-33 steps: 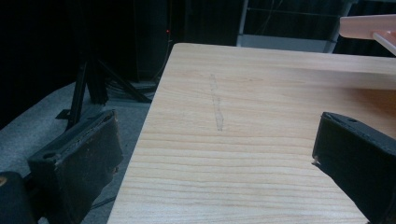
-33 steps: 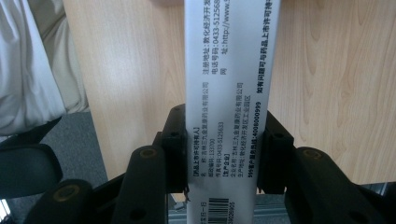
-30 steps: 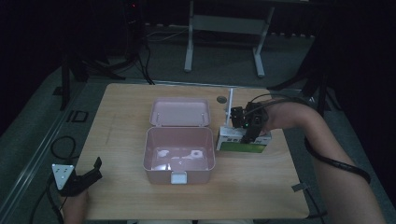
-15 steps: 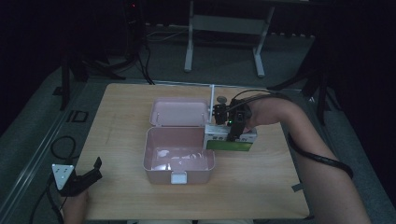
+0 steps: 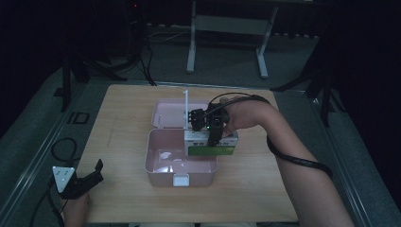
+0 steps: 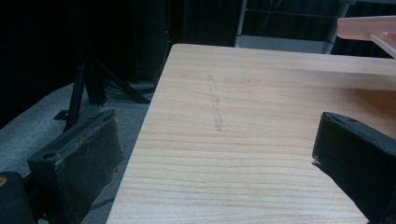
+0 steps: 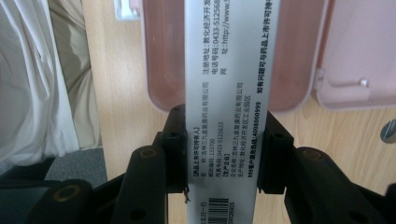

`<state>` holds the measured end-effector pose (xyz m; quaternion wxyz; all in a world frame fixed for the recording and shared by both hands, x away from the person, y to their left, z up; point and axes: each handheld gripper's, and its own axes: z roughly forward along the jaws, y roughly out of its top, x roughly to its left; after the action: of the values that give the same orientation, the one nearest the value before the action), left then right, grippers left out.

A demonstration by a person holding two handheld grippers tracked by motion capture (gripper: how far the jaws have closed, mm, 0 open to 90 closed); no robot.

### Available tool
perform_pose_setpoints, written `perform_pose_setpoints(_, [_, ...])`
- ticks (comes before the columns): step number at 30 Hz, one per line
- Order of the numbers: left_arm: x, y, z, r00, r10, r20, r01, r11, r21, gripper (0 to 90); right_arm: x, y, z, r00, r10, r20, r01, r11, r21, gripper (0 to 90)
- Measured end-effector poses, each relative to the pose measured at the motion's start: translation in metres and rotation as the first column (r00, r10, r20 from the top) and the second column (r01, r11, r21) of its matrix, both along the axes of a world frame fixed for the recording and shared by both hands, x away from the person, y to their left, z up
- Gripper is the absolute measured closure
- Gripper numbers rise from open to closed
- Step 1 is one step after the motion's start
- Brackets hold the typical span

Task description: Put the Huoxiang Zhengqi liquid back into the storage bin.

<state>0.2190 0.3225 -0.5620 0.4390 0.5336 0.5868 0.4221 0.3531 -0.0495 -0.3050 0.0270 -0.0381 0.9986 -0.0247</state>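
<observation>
An open pink plastic box sits mid-table, its base [image 5: 161, 163] toward me and its lid [image 5: 171, 115] lying flat behind. My right gripper [image 5: 208, 126] is shut on a white and green carton [image 5: 211, 145], which hangs over the right edge of the base. In the right gripper view both jaws press the carton's printed white side [image 7: 226, 93], and the pink base [image 7: 163, 56] and lid [image 7: 359, 46] lie beneath it. My left gripper [image 5: 90, 178] is open and holds nothing at the table's front left corner; its jaws stand wide apart above bare wood [image 6: 243, 130].
A pale cloth [image 7: 32, 79] lies past the table edge in the right gripper view. A small metallic thing [image 7: 390, 130] rests on the wood near the lid. Dark stands and cables [image 5: 137, 52] lie beyond the table's far side. A corner of the pink box [image 6: 369, 28] sits ahead of the left gripper.
My right gripper has carried the carton leftward, from the table right of the pink box to over the base's right edge. The left gripper has stayed put.
</observation>
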Motion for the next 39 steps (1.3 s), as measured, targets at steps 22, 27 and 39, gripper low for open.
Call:
perform_pose_setpoints(22, [0.000,0.000,0.000,1.0000,-0.005,0.000,0.005,1.0000,0.000,1.3,-0.006,0.056,-0.031,0.9988,0.029,-0.040,-0.029,0.9996,0.004,62.1])
perform_pose_setpoints(27, [0.000,0.000,0.000,1.0000,-0.007,0.001,0.007,1.0000,-0.002,1.3,-0.005,0.058,-0.050,0.9972,0.035,-0.067,-0.034,0.9994,0.009,62.1])
perform_pose_setpoints(39, [0.000,0.000,0.000,1.0000,-0.008,-0.002,0.008,1.0000,0.002,1.3,0.000,0.053,-0.092,0.9947,0.015,-0.102,-0.015,0.9999,0.002,62.1])
